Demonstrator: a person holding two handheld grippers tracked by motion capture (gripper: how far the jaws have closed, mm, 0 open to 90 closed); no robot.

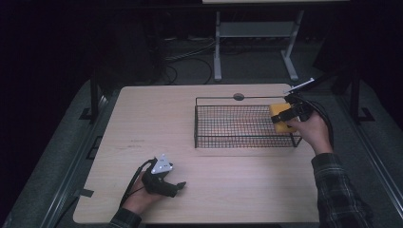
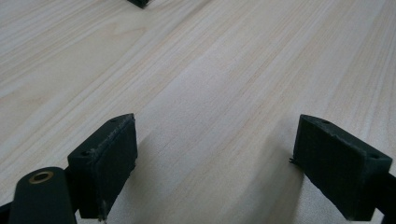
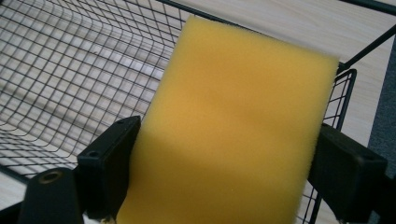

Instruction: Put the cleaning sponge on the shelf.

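Nearest me, my left hand-held gripper (image 1: 178, 186) rests low on the pale wood-grain surface (image 2: 210, 70) with its jaws spread wide and nothing between them, so I see little risk there. Farther off, my right hand-held gripper (image 3: 224, 154) is clamped on the soft yellow rectangular foam sponge (image 3: 233, 135), held at the right end of the black wire-mesh basket (image 1: 237, 124), about level with its rim. If I let go carelessly, I judge the light sponge could catch that rim and tumble outside onto the surface, since it sits so close to the end wall.
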